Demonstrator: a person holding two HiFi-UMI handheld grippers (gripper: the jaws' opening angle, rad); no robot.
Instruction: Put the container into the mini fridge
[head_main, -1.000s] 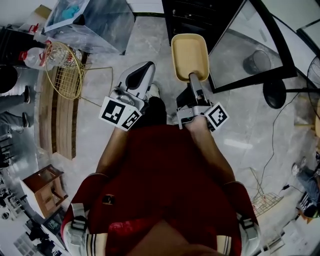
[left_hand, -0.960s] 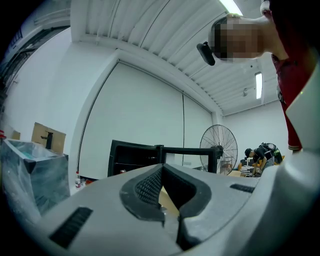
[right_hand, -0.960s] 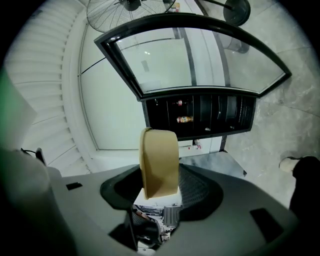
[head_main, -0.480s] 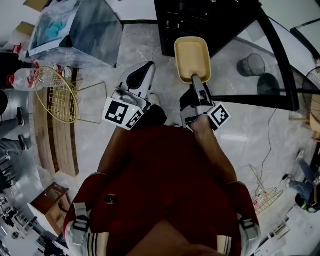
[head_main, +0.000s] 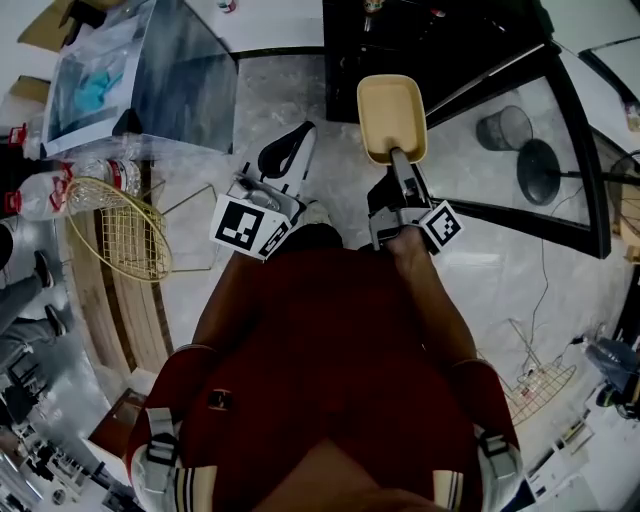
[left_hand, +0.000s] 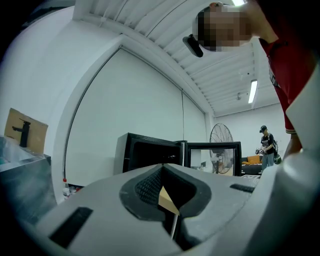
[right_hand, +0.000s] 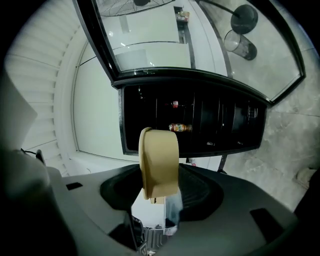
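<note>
Your left claw (head_main: 292, 140) is closed and holds nothing. It waits on the left, beside the work. Your right claw (head_main: 400, 162) grips the near end of the yellow container (head_main: 391, 115). The container's long side points far, away from you, straight at the open mini fridge (head_main: 430, 40). The fridge sits just past the container's far end, so I think a straight push far should do. Its glass door (head_main: 470, 170) hangs open on the right.
</note>
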